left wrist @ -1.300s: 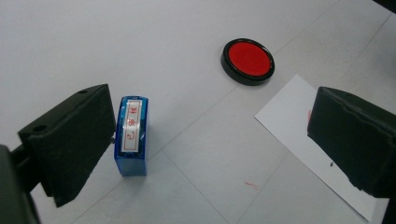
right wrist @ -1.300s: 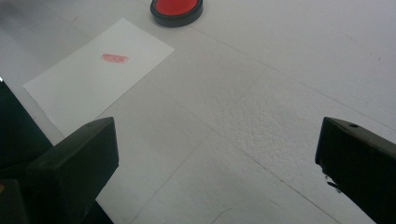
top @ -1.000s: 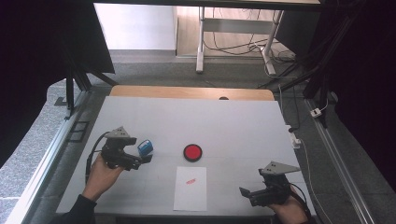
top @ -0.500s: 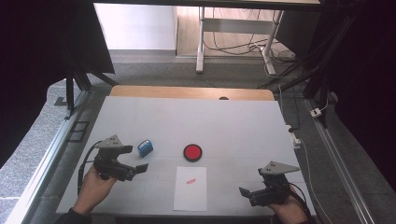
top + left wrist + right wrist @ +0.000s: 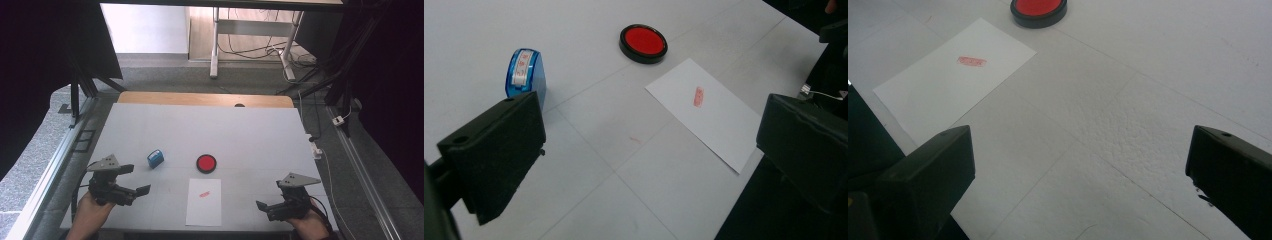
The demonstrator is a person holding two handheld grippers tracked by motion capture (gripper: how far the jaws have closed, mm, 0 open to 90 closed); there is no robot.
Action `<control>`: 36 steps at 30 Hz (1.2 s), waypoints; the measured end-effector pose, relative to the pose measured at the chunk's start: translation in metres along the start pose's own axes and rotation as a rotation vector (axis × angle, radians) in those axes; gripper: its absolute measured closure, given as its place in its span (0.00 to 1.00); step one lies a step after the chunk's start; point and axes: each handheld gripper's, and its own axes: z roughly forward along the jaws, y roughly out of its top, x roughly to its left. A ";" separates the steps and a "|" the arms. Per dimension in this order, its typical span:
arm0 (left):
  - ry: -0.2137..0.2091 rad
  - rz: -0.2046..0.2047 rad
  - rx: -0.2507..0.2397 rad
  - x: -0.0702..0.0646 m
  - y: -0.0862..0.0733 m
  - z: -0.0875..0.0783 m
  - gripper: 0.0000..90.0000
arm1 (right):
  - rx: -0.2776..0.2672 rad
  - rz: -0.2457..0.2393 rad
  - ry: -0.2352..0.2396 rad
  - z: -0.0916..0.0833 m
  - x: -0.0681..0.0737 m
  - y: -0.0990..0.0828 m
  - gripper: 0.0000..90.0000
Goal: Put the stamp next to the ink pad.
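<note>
Stamping appears finished: the paper [image 5: 204, 201] is marked, the stamp [image 5: 155, 158] is released, both grippers are held apart; no further move seems needed.

Table [image 5: 250, 135]: matt pale grey top, fine pebbled texture in right gripper view, thin seams; bare wood strip [image 5: 205, 99] along far edge. Sheet of paper [image 5: 204, 202]: white, matt, smooth, red ink mark. Ink pad [image 5: 643, 43]: glossy black plastic rim, matt red face. Stamp [image 5: 524, 74]: translucent blue plastic, glossy. Gripper jaws: black, matt, plastic-looking.
</note>
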 end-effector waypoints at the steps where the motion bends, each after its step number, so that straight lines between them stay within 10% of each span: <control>1: 0.006 -0.002 -0.003 -0.001 -0.002 -0.002 0.00 | 0.000 0.000 0.000 0.000 0.000 0.000 0.00; 21: 0.077 -0.053 -0.033 0.001 -0.039 -0.034 0.00 | -0.002 -0.004 0.000 0.001 0.001 0.000 0.00; 36: 0.173 -0.067 0.048 0.003 -0.056 -0.040 0.00 | 0.001 -0.001 -0.003 0.000 0.001 0.000 0.00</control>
